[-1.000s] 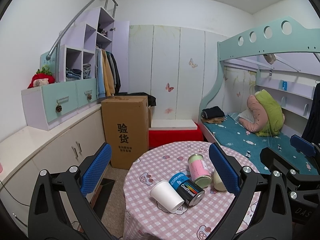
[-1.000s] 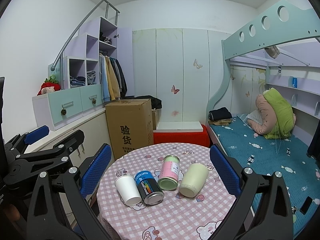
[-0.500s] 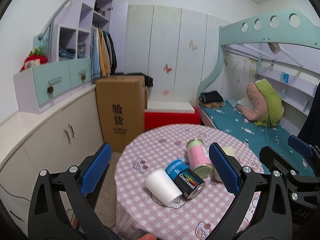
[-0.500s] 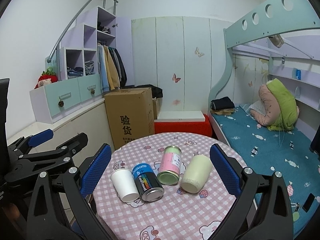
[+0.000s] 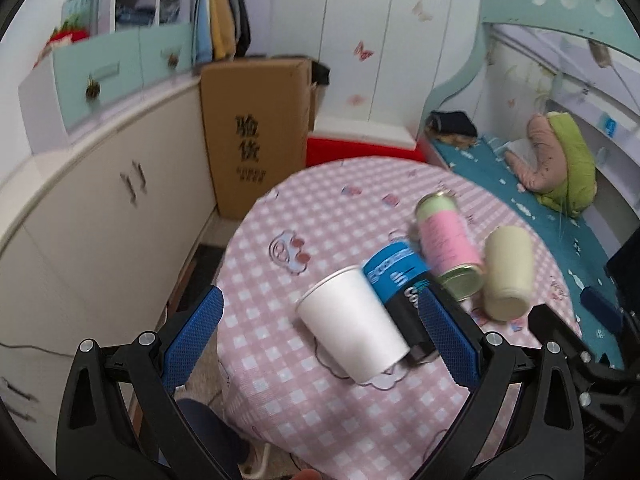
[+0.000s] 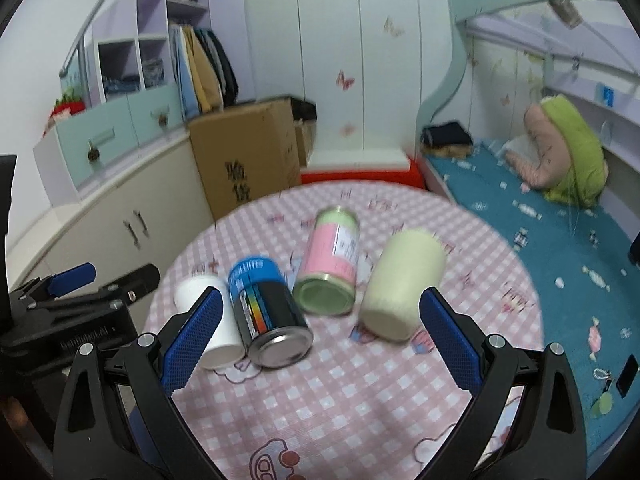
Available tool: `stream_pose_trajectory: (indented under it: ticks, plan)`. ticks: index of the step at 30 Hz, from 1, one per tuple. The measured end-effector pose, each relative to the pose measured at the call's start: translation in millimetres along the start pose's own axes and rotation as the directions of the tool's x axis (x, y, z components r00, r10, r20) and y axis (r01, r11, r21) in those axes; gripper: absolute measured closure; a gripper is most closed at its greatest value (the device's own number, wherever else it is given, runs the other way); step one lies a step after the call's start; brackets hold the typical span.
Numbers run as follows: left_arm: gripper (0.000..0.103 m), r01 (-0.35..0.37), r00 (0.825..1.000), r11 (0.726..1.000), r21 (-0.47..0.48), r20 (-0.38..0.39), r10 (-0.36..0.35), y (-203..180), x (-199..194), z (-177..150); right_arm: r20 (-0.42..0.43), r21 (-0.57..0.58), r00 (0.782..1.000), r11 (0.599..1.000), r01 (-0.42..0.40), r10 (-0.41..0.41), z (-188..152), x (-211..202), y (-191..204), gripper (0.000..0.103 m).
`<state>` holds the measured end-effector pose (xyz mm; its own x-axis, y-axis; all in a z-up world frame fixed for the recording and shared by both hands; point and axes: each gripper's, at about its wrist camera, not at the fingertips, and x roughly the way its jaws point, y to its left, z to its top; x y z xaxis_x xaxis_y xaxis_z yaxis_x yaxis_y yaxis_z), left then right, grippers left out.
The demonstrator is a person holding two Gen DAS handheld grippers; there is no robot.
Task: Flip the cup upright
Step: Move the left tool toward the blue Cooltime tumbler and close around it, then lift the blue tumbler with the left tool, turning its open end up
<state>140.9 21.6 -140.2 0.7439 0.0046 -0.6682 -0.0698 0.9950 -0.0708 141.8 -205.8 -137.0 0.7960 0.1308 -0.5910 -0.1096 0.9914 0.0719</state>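
Observation:
A white paper cup [image 5: 354, 336] lies on its side on the round pink checked table [image 5: 320, 220]; it also shows in the right wrist view [image 6: 212, 320]. Next to it lie a blue and black can [image 5: 400, 284] [image 6: 270, 314], a pink and green can [image 5: 448, 246] [image 6: 332, 264] and a cream cup [image 5: 508, 272] [image 6: 402, 288], all on their sides. My left gripper [image 5: 320, 338] is open, just short of the white cup. My right gripper [image 6: 318, 338] is open above the table, near the cans.
A tall cardboard box [image 5: 252, 132] stands behind the table next to white cabinets [image 5: 100, 208]. A bunk bed with a teal sheet [image 6: 540, 216] is on the right. A red box [image 5: 360, 148] sits at the back.
Both grippers have moved forward and down toward the table. The cups and cans look larger and nearer. Nothing on the table has moved.

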Motion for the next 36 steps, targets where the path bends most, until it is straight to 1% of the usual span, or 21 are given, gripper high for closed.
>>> stream_pose_trajectory:
  ticks: [3, 7, 13, 16, 23, 24, 26, 27, 28, 29, 31, 32, 36]
  plan:
    - [0.005, -0.016, 1.0, 1.0, -0.012, -0.021, 0.016, 9, 13, -3, -0.055, 0.003, 0.998, 1.0, -0.019, 0.019, -5, 23, 1, 0.008]
    - [0.005, -0.021, 0.999, 1.0, -0.022, -0.047, 0.02, 15, 24, -4, -0.121, 0.015, 0.992, 0.999, -0.044, 0.046, -9, 49, 3, 0.008]
    - [0.005, -0.017, 0.998, 0.999, -0.038, -0.065, 0.015, 19, 32, -2, -0.174, 0.015, 0.982, 0.997, -0.07, 0.071, -16, 76, 8, 0.008]
    - [0.005, -0.02, 0.998, 0.999, -0.045, -0.068, 0.017, 24, 32, -3, -0.217, 0.027, 0.972, 0.996, -0.082, 0.086, -21, 93, 8, 0.008]
    - [0.005, -0.022, 0.997, 0.998, -0.057, -0.081, 0.017, 31, 37, -2, -0.28, 0.106, 0.944, 0.983, -0.15, 0.175, -28, 117, 5, 0.008]
    - [0.005, -0.021, 0.996, 0.998, -0.057, -0.082, 0.016, 32, 38, -2, -0.281, 0.12, 0.94, 0.979, -0.165, 0.193, -28, 119, 4, 0.009]
    - [0.005, -0.018, 0.996, 0.998, -0.057, -0.083, 0.013, 32, 38, -3, -0.287, 0.149, 0.928, 0.968, -0.202, 0.238, -29, 120, 1, 0.015]
    - [0.005, -0.016, 0.996, 0.998, -0.057, -0.083, 0.011, 32, 39, -3, -0.293, 0.157, 0.922, 0.964, -0.213, 0.252, -29, 121, 1, 0.015]
    - [0.005, -0.016, 0.996, 0.998, -0.055, -0.084, 0.011, 32, 39, -3, -0.294, 0.152, 0.923, 0.965, -0.212, 0.249, -29, 121, 1, 0.018]
    - [0.005, -0.016, 0.996, 0.998, -0.053, -0.086, 0.011, 32, 40, -3, -0.294, 0.15, 0.921, 0.964, -0.22, 0.256, -28, 120, 2, 0.021]
    - [0.005, -0.01, 0.996, 0.998, -0.054, -0.089, 0.005, 31, 41, -3, -0.299, 0.163, 0.911, 0.956, -0.246, 0.285, -29, 120, 3, 0.034]
    - [0.005, -0.007, 0.996, 0.999, -0.053, -0.09, 0.002, 31, 41, -3, -0.301, 0.165, 0.908, 0.954, -0.25, 0.29, -29, 120, 4, 0.034]
    - [0.005, -0.001, 0.995, 0.999, -0.053, -0.1, -0.005, 30, 42, -6, -0.3, 0.153, 0.914, 0.959, -0.237, 0.274, -30, 116, 3, 0.034]
